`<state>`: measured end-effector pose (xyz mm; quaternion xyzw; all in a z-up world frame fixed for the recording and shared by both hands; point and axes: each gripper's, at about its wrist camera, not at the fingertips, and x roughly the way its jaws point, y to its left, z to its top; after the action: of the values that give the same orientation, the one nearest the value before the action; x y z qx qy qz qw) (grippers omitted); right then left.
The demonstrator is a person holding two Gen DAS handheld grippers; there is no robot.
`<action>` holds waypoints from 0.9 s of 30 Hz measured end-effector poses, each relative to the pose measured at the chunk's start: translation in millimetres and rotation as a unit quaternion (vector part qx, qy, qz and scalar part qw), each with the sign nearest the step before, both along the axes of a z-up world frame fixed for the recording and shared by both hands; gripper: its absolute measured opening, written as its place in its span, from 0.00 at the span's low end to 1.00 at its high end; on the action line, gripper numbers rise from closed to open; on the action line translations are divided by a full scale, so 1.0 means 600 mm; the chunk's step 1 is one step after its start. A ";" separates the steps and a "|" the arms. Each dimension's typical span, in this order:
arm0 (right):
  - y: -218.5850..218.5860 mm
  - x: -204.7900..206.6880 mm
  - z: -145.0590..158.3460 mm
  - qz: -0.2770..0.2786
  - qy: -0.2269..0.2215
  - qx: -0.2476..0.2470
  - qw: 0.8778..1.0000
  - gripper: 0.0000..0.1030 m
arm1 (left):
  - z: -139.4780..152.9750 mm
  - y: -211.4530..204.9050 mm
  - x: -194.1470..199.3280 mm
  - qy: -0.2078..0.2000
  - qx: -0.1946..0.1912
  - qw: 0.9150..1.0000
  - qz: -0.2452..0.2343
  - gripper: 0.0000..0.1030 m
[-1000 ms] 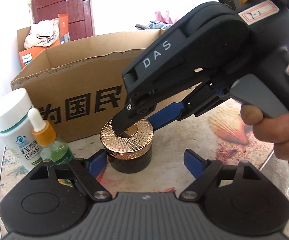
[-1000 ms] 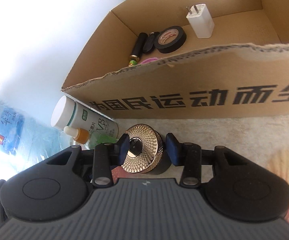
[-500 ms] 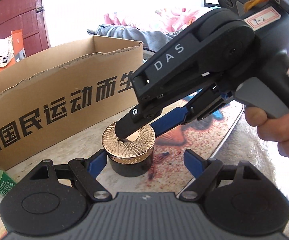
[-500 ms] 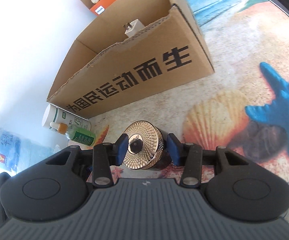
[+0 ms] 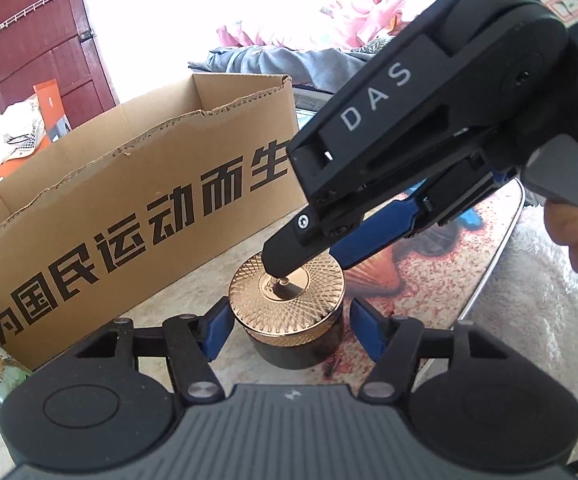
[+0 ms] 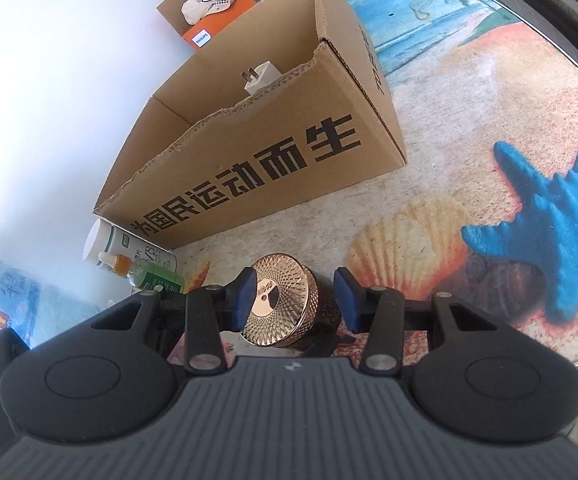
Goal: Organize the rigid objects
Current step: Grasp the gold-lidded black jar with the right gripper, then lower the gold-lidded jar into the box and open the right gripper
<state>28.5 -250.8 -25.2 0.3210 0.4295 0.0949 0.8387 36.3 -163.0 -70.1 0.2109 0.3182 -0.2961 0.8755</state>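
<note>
Jar: your dark jar (image 5: 297, 344) with the gold knurled lid (image 5: 287, 302) stands upright on the beach-print table mat (image 6: 469, 128), just in front of the cardboard box's printed wall and near the mat's left end.
Left gripper: your left gripper (image 5: 291, 330) sits low at the jar, its blue pads (image 5: 217, 330) spread to either side of the dark body. The left pad looks very close to the jar; whether it touches, you cannot tell. The right pad stands clear of it.
Right gripper: your right gripper (image 6: 299, 300) comes down onto the jar at a slant from above. Its tongs are apart around the lid. In the right wrist view the left pad (image 6: 245, 298) lies against the lid's rim, and the right pad shows a gap. In the left wrist view one black fingertip (image 5: 285, 258) hangs just over the lid's shiny centre.
Cardboard box: the box (image 6: 249, 148) is open at the top, with a white plug adapter (image 6: 259, 78) inside, towards its far end.
Bottles: a white bottle (image 6: 129, 246) and a green dropper bottle (image 6: 145, 276) with an orange collar lie by the box's near left corner, touching each other.
Behind the box: a smaller carton (image 6: 193, 4) holds white cloth and an orange Philips package (image 6: 215, 26).
</note>
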 end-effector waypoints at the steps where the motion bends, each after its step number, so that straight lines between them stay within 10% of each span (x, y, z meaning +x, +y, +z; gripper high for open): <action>1: 0.002 0.000 -0.002 0.003 0.001 0.001 1.000 0.40 | -0.001 -0.001 0.002 0.002 -0.001 1.000 0.002 0.60; 12: 0.016 -0.008 0.015 0.002 -0.009 -0.003 1.000 0.38 | 0.016 0.014 -0.006 0.001 -0.015 1.000 0.017 0.56; 27: 0.045 0.096 0.203 0.071 -0.131 -0.012 0.989 0.39 | 0.195 0.058 0.070 -0.086 -0.063 0.989 0.106 0.55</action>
<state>86.3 -223.6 96.6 0.2644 0.3386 0.1907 0.8826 78.2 -128.4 47.1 0.1454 0.2429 -0.2013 0.9377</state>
